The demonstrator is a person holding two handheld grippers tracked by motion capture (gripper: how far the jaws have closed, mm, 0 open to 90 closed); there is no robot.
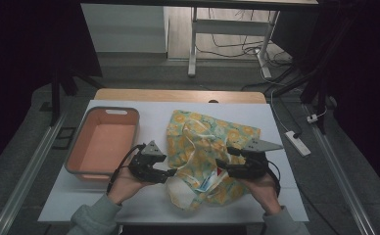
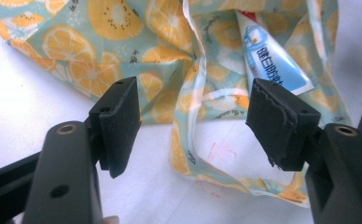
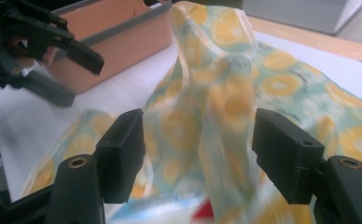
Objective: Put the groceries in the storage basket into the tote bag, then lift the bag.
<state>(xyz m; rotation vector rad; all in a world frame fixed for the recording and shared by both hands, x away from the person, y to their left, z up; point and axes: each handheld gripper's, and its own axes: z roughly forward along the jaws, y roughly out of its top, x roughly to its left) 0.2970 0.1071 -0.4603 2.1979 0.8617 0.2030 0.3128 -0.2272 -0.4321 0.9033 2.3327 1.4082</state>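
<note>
Both pairs of jaws stand wide apart and grip nothing. The left gripper [image 1: 171, 172] sits near the table's near edge, left of middle, its tips just at the near-left rim of the fruit-print cloth bag [image 1: 208, 147]; in the left gripper view its black pads [image 2: 119, 122] hang over bare white table [image 1: 281, 142] with the bag's mouth and a pale drawstring loop [image 2: 195, 107] lying between and beyond them. The right gripper [image 1: 222, 166] is at the bag's near-right side, pointing inward; in the right gripper view a raised, blurred fold of the bag [image 3: 207, 102] stands between its pads [image 3: 123, 149], which do not press on it.

The bag lies crumpled in the middle of the table, its open mouth turned to the near edge. A blue-and-white toothpaste tube [image 2: 268, 60] lies inside it, its end showing at the mouth [image 1: 208, 183].

Farther left, well apart from the bag, a salmon-coloured bin [image 1: 80, 154] with a grey rim sits beside the table's left edge. A strip of bare wood [image 1: 129, 95] runs along the far edge.
</note>
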